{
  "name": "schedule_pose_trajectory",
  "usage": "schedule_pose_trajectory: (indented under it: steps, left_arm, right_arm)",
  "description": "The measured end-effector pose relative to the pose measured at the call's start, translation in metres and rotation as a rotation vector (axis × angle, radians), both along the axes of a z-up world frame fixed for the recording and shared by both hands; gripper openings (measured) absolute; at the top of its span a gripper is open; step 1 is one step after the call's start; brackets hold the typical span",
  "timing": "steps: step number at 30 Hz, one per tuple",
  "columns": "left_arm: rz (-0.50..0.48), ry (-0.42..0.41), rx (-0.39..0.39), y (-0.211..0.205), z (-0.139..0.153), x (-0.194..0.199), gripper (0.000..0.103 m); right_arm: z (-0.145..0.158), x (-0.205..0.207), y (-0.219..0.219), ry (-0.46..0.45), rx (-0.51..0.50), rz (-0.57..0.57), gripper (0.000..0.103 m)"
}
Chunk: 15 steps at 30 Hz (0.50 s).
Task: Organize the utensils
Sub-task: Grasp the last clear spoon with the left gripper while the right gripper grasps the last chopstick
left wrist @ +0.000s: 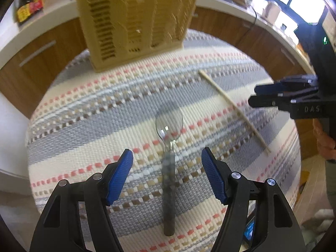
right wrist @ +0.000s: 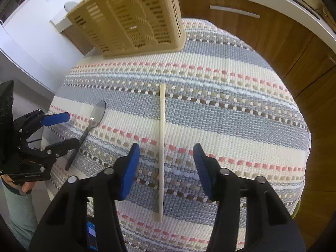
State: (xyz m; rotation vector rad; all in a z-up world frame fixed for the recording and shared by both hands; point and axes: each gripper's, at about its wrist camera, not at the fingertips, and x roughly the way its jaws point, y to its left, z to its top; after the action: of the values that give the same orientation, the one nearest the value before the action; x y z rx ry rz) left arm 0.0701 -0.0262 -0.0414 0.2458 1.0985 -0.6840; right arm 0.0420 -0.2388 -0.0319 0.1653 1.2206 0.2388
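A spoon (left wrist: 169, 126) with a clear bowl and a dark handle lies on the striped woven mat (left wrist: 84, 126). My left gripper (left wrist: 167, 153) hangs over it, open, with the handle between the blue pads (left wrist: 120, 176) and untouched. A pale chopstick (right wrist: 161, 147) lies lengthwise on the mat, and my right gripper (right wrist: 166, 147) straddles it, open, with its pads clear of the stick. A tan slotted utensil basket (left wrist: 136, 21) stands at the mat's far edge. The right wrist view also shows the spoon (right wrist: 97, 113), the basket (right wrist: 130, 21) and the left gripper (right wrist: 70, 129). The left wrist view also shows the chopstick (left wrist: 233, 109).
The mat (right wrist: 231, 109) covers a small rounded table. Wooden cabinets (left wrist: 31, 67) under a white counter (left wrist: 241, 6) run behind it, with bottles (left wrist: 29, 6) at the far left. A person's hand (right wrist: 23, 185) holds the left gripper at the table's left edge.
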Motion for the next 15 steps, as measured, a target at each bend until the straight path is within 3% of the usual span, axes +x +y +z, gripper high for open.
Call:
schedule_pose_trajectory:
  steps: [3, 7, 8, 12, 14, 15]
  left_arm:
    - [-0.011, 0.028, 0.062, -0.014, -0.011, 0.004, 0.045]
    - [-0.029, 0.023, 0.122, -0.03, -0.015, 0.005, 0.043]
    - [-0.026, 0.016, 0.141, -0.035, -0.015, 0.005, 0.041]
    - [-0.022, -0.014, 0.2, -0.046, -0.017, 0.005, 0.03]
    - [-0.011, -0.019, 0.203, -0.048, -0.017, 0.006, 0.022]
    - [-0.001, -0.021, 0.204, -0.047, -0.017, 0.006, 0.012]
  right_arm:
    - [-0.004, 0.007, 0.003, 0.024, 0.013, 0.002, 0.047]
    - [-0.012, 0.021, 0.006, 0.077, 0.029, 0.004, 0.041]
    - [-0.014, 0.023, 0.007, 0.09, 0.023, 0.008, 0.036]
    - [-0.022, 0.028, 0.022, 0.111, -0.024, 0.034, 0.033]
    - [-0.022, 0.028, 0.029, 0.102, -0.053, 0.041, 0.027]
    - [-0.023, 0.027, 0.033, 0.108, -0.062, 0.048, 0.026]
